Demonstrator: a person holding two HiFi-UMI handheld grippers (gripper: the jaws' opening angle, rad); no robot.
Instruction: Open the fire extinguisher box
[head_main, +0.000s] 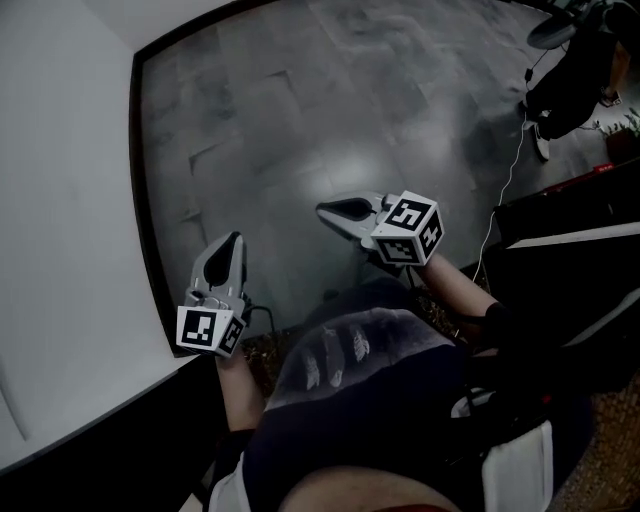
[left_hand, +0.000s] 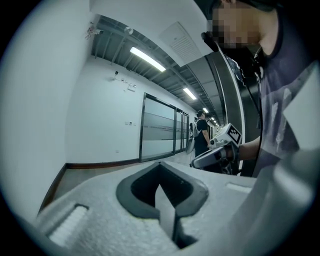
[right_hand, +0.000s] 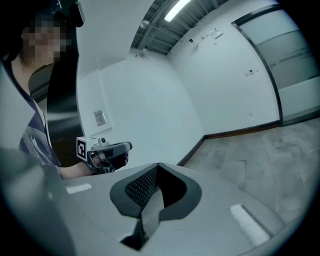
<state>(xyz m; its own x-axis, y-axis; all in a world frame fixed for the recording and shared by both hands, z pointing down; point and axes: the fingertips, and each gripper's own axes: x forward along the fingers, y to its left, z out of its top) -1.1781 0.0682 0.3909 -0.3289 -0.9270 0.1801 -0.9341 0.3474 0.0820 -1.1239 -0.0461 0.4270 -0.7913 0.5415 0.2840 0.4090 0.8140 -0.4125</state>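
Left gripper (head_main: 234, 242) closed, empty, right gripper (head_main: 326, 210) likewise — both over grey tiled floor (head_main: 300, 100), white wall (head_main: 60, 200) beside.

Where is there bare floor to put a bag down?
The grey floor ahead of the left tongs and right tongs is bare, from the dark skirting across to the white cable. The right side is crowded: dark unit, cable, a bystander.

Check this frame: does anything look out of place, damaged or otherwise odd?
Nothing looks spilled, broken or askew. One oddity: no fire extinguisher box is recognisable in any view. The left claw and right claw are both shut and empty, held over bare grey floor beside a white wall.
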